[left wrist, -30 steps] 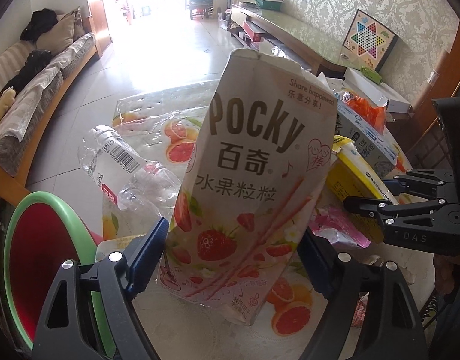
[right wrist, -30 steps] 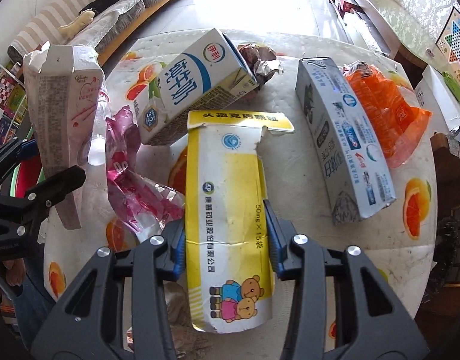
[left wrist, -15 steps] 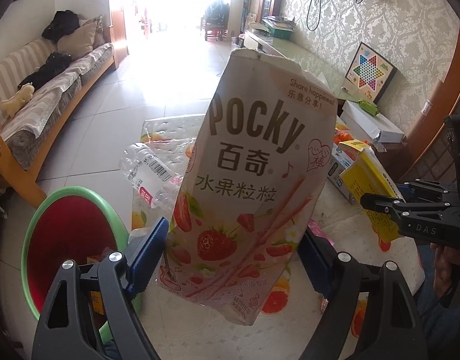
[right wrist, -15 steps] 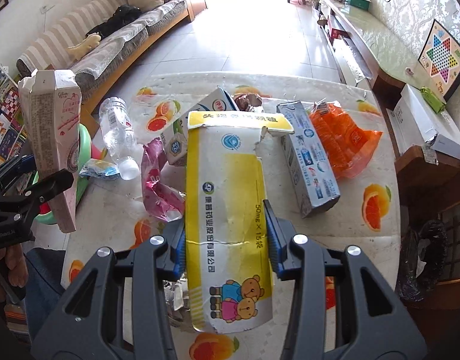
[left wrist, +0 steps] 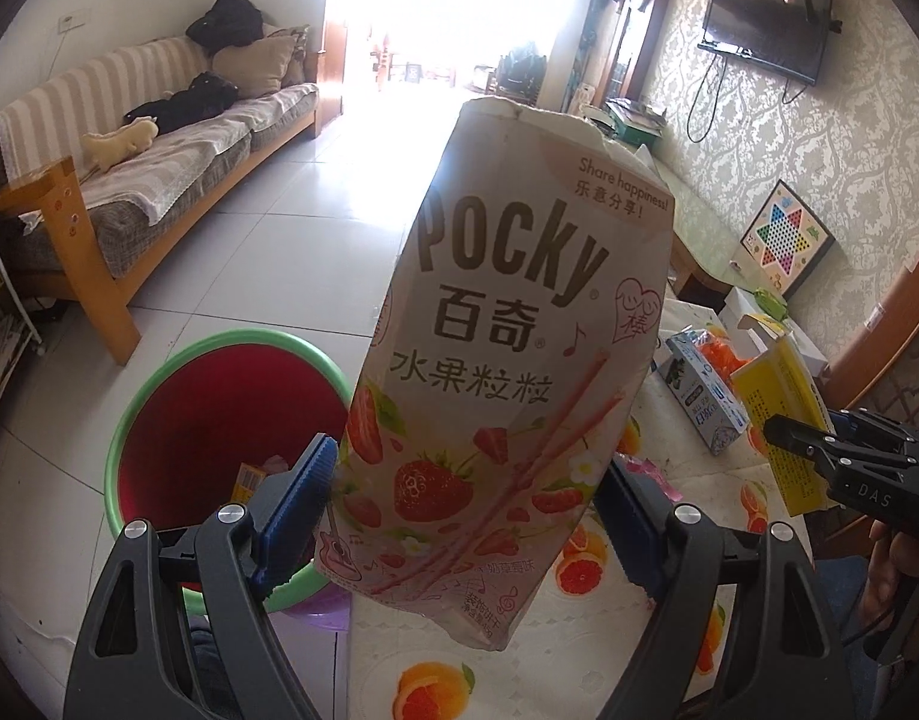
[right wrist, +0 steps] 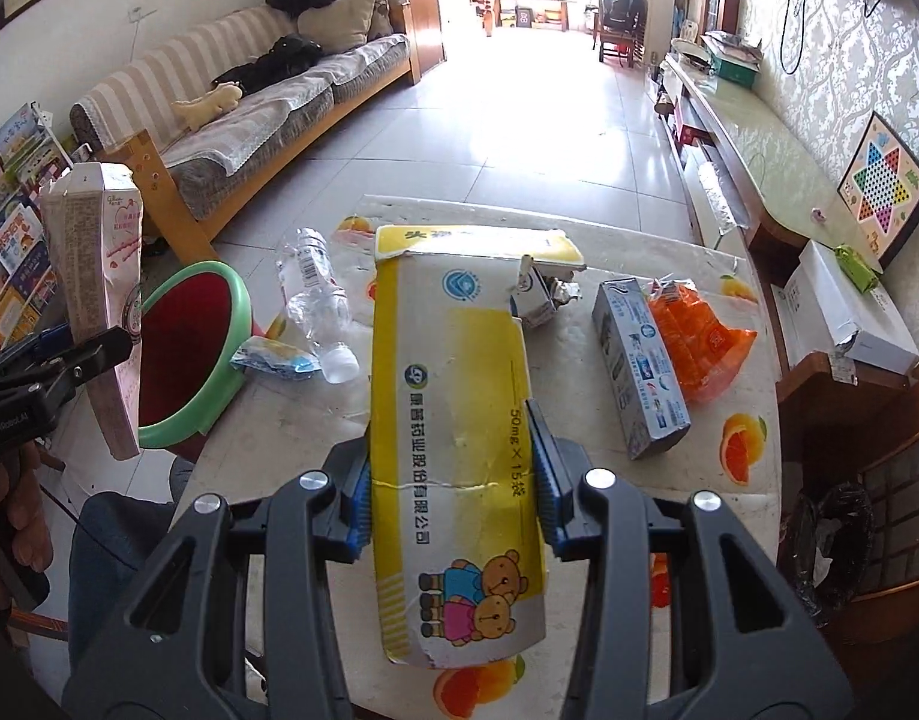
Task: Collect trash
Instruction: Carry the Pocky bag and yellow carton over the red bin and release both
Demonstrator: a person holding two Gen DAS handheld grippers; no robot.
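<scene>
Pocky box (left wrist: pixel 507 396) fills mid-frame of my left view, clamped in my left tongs (left wrist: pixel 465 504) beside the green-rimmed bin (left wrist: pixel 159 396) at lower left. My right tongs (right wrist: pixel 450 480) grip the yellow carton (right wrist: pixel 450 396) above the bench (right wrist: pixel 753 360).

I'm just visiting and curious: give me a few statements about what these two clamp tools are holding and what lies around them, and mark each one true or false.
1. The left gripper is clamped on a Pocky box. True.
2. The right gripper holds a clear plastic bottle. False: it grips a yellow medicine box; the bottle lies on the table.
3. The bin is blue inside. False: it is red inside with a green rim.
4. An orange wrapper lies beside a toothpaste box. True.
5. The bin stands on the table. False: it stands on the floor beside it.
</scene>
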